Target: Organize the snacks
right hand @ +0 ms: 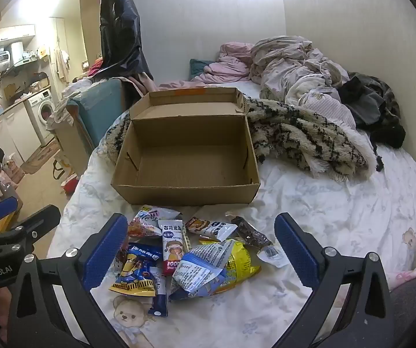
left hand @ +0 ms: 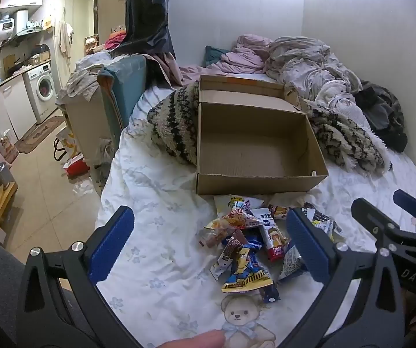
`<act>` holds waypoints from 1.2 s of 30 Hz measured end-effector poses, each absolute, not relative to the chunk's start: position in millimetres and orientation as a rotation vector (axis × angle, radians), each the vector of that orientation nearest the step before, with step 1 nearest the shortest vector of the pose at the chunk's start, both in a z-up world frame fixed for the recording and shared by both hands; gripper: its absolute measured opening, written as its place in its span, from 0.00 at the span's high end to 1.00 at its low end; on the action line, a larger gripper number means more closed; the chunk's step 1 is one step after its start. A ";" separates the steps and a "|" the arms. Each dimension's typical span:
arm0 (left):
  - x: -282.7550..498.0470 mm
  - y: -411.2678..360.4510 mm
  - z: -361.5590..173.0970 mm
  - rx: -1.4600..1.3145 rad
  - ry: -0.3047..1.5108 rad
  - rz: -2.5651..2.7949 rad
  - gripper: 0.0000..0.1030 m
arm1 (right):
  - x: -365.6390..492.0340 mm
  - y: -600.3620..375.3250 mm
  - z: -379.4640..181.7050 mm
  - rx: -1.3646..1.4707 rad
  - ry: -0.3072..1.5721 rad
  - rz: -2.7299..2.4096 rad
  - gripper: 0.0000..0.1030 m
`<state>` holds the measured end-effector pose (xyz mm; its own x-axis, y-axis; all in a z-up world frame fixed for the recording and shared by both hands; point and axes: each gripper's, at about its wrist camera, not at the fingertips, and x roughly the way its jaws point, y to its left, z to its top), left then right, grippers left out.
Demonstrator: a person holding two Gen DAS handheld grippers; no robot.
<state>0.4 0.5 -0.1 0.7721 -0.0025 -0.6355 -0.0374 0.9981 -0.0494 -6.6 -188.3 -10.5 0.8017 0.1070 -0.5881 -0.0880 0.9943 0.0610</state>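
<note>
Your cardboard box (right hand: 186, 156) sits on the bed sheet (right hand: 324, 203), lid flap standing at its far side. The snack pile (right hand: 190, 249) lies just near of the box's front wall. A fringed blanket (right hand: 303, 142) lies behind and to the right of the box, touching it. Heaped bedding (right hand: 289, 66) is farther right, against the wall. A washing machine (left hand: 44, 85) stands far left.

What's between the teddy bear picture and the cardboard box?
The pile of snack packets lies between the teddy bear print and the cardboard box, clearest in the right wrist view.
</note>
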 end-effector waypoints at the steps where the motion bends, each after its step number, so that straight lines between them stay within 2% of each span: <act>1: 0.2 0.4 -0.1 -0.056 0.685 0.021 0.00 | -6.6 -188.5 -10.6 0.034 0.629 0.105 0.00; 36: -0.1 -0.4 0.2 -0.041 0.675 0.026 0.00 | -4.8 -188.9 -13.1 0.044 0.643 0.107 0.00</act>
